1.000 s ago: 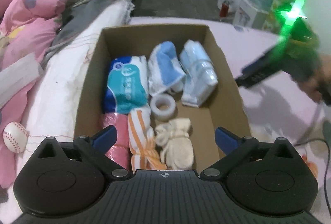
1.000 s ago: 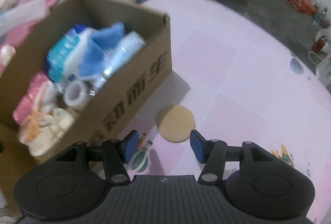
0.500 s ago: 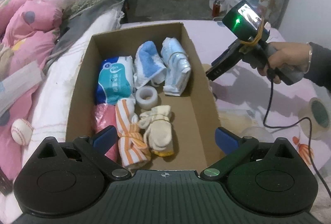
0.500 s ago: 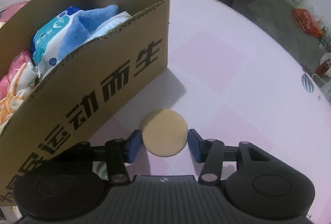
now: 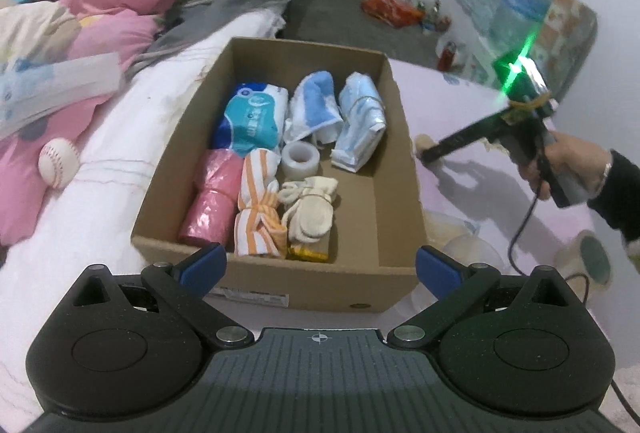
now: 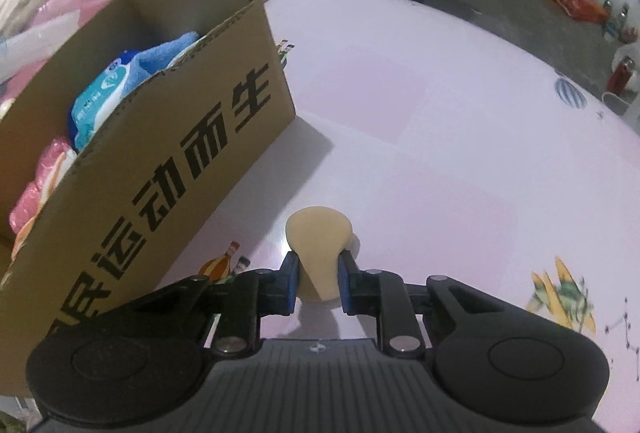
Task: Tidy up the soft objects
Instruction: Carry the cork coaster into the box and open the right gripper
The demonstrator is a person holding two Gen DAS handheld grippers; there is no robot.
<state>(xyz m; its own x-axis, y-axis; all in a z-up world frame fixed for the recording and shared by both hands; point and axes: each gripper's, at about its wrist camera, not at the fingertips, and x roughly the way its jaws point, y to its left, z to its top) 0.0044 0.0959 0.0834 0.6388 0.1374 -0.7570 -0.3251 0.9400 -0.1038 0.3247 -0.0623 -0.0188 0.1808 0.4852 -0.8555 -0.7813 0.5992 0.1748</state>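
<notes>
A cardboard box (image 5: 400, 169) on the pink table holds several soft things: a blue wipes pack (image 5: 250, 119), a blue towel (image 5: 316, 105), a pink roll (image 5: 210, 201), a striped cloth (image 5: 258, 213), cream socks (image 5: 310, 213). My left gripper (image 5: 318, 267) is open and empty, just in front of the box's near wall. My right gripper (image 6: 318, 283) is shut on a round tan sponge pad (image 6: 320, 241), squeezed and lifted a little off the table beside the box's right wall (image 6: 180, 161). It also shows in the left wrist view (image 5: 430, 155).
A bed with pink bedding (image 5: 100, 5) lies left of the box, with a baseball (image 5: 59, 161) on it. A tape roll (image 5: 588, 259) and a plastic bag (image 5: 460, 237) lie on the table (image 6: 440, 153) to the right. Clutter stands on the floor (image 5: 392, 9) behind.
My right gripper closed on the tan pad and raised it off the table. My left gripper drew back, so the box's whole near wall now shows.
</notes>
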